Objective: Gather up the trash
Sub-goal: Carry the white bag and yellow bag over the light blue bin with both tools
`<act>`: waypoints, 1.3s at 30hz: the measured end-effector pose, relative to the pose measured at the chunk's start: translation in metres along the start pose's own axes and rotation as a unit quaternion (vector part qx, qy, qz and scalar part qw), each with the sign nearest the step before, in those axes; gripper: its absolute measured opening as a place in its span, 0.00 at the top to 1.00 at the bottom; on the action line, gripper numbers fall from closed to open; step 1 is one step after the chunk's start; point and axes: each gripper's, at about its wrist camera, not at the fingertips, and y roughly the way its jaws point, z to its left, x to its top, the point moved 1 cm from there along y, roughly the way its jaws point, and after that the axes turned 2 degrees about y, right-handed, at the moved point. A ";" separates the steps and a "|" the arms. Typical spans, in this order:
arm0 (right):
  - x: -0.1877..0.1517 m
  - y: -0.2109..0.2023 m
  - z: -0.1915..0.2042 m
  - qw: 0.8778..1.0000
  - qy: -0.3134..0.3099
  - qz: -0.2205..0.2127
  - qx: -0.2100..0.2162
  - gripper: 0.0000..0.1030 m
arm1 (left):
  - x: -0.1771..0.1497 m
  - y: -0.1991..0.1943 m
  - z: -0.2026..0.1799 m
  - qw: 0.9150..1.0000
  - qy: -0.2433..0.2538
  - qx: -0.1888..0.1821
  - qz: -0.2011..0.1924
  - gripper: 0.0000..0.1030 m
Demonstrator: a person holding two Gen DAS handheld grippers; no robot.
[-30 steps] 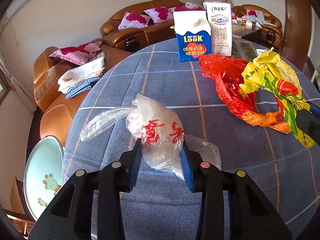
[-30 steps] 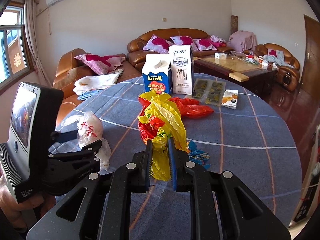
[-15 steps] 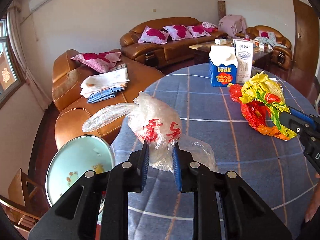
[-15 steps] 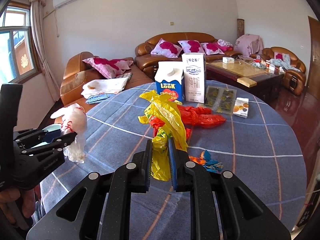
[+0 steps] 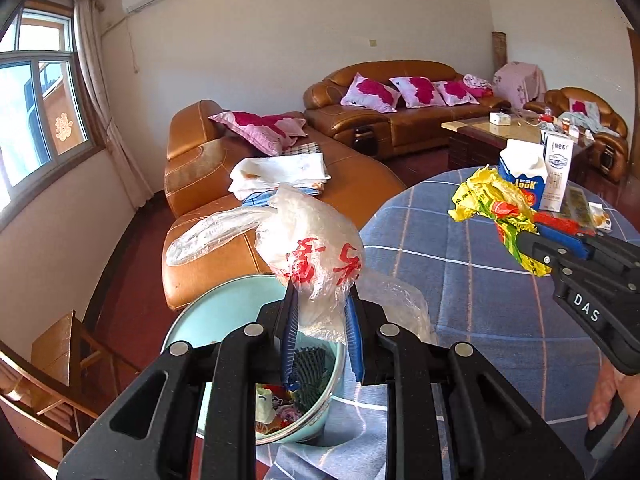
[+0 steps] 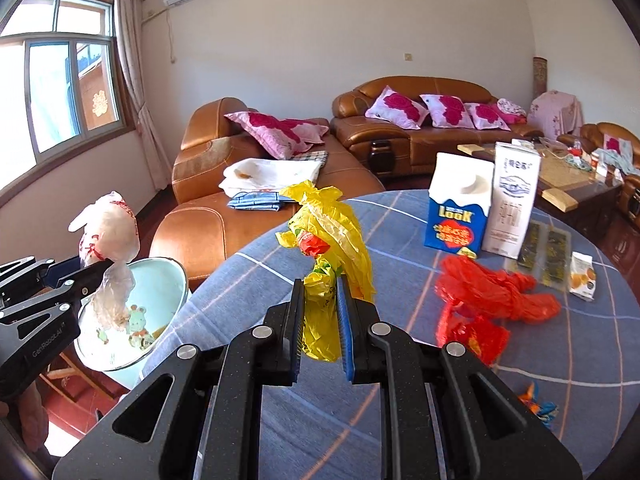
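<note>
Clear plastic bag [image 5: 308,256] is hanging pinched in the left gripper [image 5: 320,320] above the bin [image 5: 192,320], so it should be released only when centred, while the right gripper [image 6: 320,320] is clamping the yellow bag [image 6: 332,232].

The clear plastic bag [image 5: 316,248] carried red characters, and the crumpled bag [image 6: 332,240] was yellow with patches of red and green. The bin [image 6: 160,280] was pale turquoise with small cartoon animals printed inside. The tablecloth [image 6: 400,240] was blue-grey, crossed by white and orange lines in a wide check. A red bag [image 6: 488,292] lay on it beside a blue and white carton [image 6: 458,208] with yellow lettering and a white carton [image 6: 512,200]. The sofa [image 6: 420,136] was tan leather, its cushions [image 6: 396,106] pink with crimson flowers. Both grippers were black with blue pads [image 6: 344,320].
</note>
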 end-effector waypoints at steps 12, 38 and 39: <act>0.007 0.046 0.054 0.998 -0.040 0.002 0.052 0.84 | -0.006 0.007 0.050 0.997 -0.016 0.075 0.020 0.79; 0.010 0.069 0.109 0.984 -0.131 0.005 0.123 0.84 | -0.021 0.032 0.084 0.988 -0.008 0.140 0.064 0.79; 0.010 0.069 0.110 0.983 -0.134 0.006 0.125 0.84 | -0.022 0.032 0.084 0.988 -0.007 0.140 0.064 0.79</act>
